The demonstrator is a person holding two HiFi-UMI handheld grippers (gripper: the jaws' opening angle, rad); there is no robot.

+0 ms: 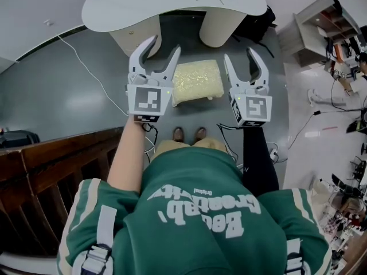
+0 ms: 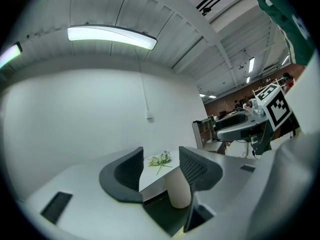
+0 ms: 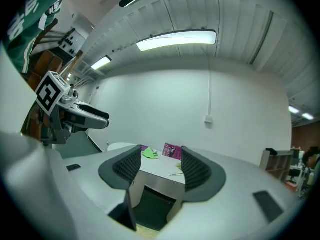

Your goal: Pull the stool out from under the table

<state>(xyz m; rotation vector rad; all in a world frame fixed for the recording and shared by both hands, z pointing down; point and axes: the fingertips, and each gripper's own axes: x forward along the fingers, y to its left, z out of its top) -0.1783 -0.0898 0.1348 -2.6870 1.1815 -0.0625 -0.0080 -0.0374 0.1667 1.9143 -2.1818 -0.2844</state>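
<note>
A: Any readable text?
B: Little. Green shirt point(image 1: 200, 211) has white lettering, upside down in the head view. Only a small word that looks like "Original" is near legible. Pink book point(image 3: 172, 150) on the table point(image 1: 114, 10) has a title that seems to start "The"; the rest is too small. Marker cubes point(image 1: 149, 101) carry square black-and-white codes, no words.
A: Counts?
B: One table, two legs. One stool point(image 1: 197, 80). Left hand-held gripper point(image 1: 164, 44) and right hand-held gripper point(image 1: 239, 54), so two, one cube each. Two shoes point(image 1: 179, 134). On the table: one flower sprig point(image 2: 161, 159), one green paper piece point(image 3: 149, 154), the book.
A: Jaws?
B: Left: spread wide, gripping nothing. Right: same. Both are in the air, one on each side of the stool, pointing at the table.
A: Stool?
B: On the floor in front of the table, in line with the gap between the legs, pale yellow cushion top fully showing. Its far edge is near the table edge; can't tell if it's under it. Shoes are near its close edge.
</note>
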